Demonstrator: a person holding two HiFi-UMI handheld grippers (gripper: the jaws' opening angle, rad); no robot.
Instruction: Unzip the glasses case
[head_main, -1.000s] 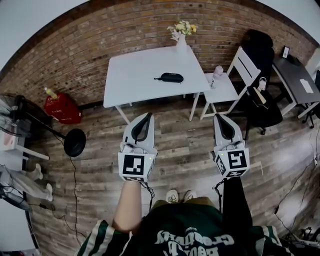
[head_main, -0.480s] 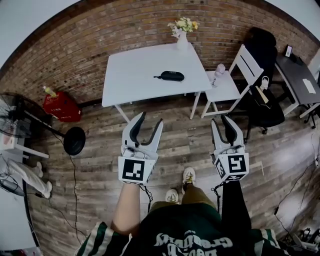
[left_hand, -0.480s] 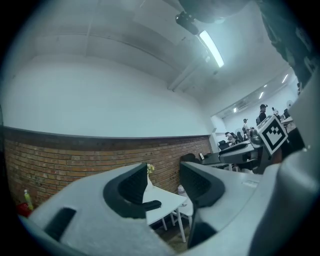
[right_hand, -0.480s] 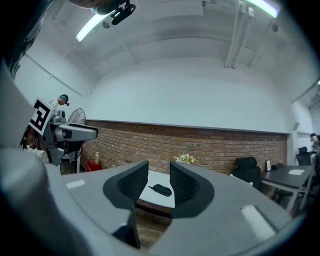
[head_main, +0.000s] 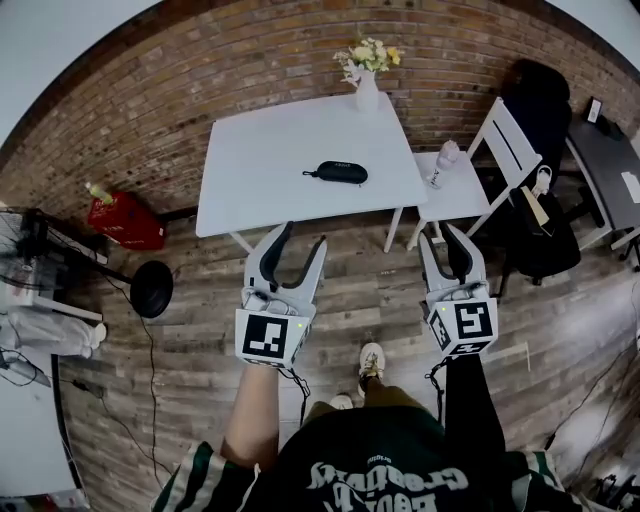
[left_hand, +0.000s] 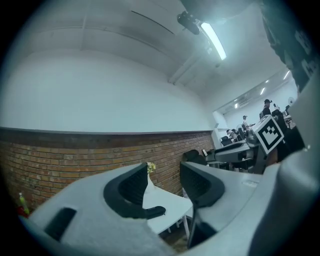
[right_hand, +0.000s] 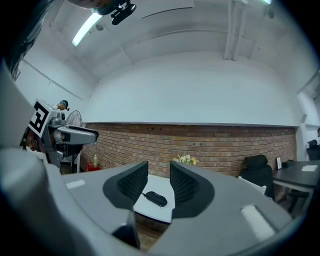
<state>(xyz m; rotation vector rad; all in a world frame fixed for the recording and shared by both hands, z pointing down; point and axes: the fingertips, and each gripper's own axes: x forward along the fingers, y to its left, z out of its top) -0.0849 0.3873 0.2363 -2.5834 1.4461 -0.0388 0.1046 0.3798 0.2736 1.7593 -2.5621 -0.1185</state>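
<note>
Black glasses case — closed, lying flat near the middle of the white counter, well apart from both claws. My left claw stood wide, jaws just opened, nothing between them. My right claw — narrower, also just opening, empty — hung over the wooden floor.

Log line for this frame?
left gripper: just opened, empty | right gripper: just opening, empty | glasses case: closed, on table, untouched
</note>
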